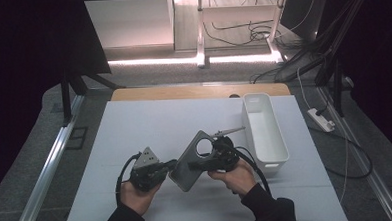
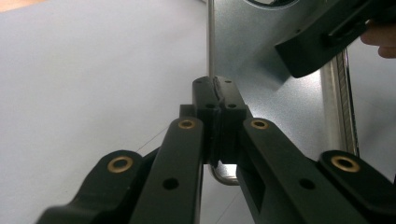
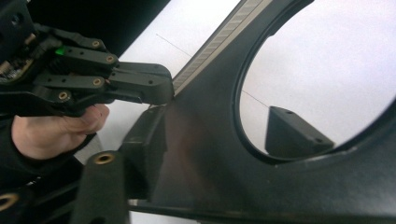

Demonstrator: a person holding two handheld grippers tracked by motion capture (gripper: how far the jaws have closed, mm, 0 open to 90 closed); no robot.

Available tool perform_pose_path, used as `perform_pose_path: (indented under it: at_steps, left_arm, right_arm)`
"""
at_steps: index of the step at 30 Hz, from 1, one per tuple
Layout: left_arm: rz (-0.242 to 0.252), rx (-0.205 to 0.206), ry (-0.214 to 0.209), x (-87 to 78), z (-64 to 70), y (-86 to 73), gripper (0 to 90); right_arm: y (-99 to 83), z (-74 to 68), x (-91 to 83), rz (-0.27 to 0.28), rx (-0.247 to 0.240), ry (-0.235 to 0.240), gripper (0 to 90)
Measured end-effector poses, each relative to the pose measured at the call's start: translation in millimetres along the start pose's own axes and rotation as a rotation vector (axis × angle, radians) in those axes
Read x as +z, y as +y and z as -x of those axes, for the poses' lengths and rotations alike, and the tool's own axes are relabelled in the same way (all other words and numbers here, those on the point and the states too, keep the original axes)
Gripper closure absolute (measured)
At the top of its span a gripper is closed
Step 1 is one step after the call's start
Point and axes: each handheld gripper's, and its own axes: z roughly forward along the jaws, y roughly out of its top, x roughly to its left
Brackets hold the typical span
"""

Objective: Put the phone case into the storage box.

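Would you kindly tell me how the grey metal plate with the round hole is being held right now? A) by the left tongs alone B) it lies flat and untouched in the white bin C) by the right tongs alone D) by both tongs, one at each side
D: the left tongs are shut on one edge of the metal plate, and the right tongs clamp it near the hole.

Lab — trailing cables [image 1: 240, 33], power strip [image 1: 321, 119]
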Motion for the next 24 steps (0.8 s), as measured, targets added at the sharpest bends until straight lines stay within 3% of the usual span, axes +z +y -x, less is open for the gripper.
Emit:
perform_pose_path:
  at_steps: [1, 3, 9, 16, 24]
  left_arm:
    - [0.002, 0.003, 0.000, 0.1, 0.3, -0.1, 89.0]
    - [0.003, 0.004, -0.002, 0.2, 0.2, -0.1, 88.9]
    - [0.012, 0.010, -0.003, -1.3, -0.1, -0.4, 88.9]
    - [0.001, 0.018, -0.030, 0.3, -3.0, -1.7, 88.5]
    - [-0.017, 0.036, -0.046, 2.6, -1.5, -1.8, 86.5]
  right_arm:
    - [0.0, 0.7, 0.0, 0.004, 0.012, 0.022, 46.8]
    - [-0.1, 0.9, 0.2, 0.006, 0.017, 0.035, 49.2]
    - [-0.8, 4.2, 0.9, 0.015, 0.050, 0.096, 69.0]
    - [-3.8, 8.8, 1.6, 0.019, 0.103, 0.151, 75.9]
    - [-5.2, 10.7, 1.0, 0.034, 0.132, 0.161, 85.5]
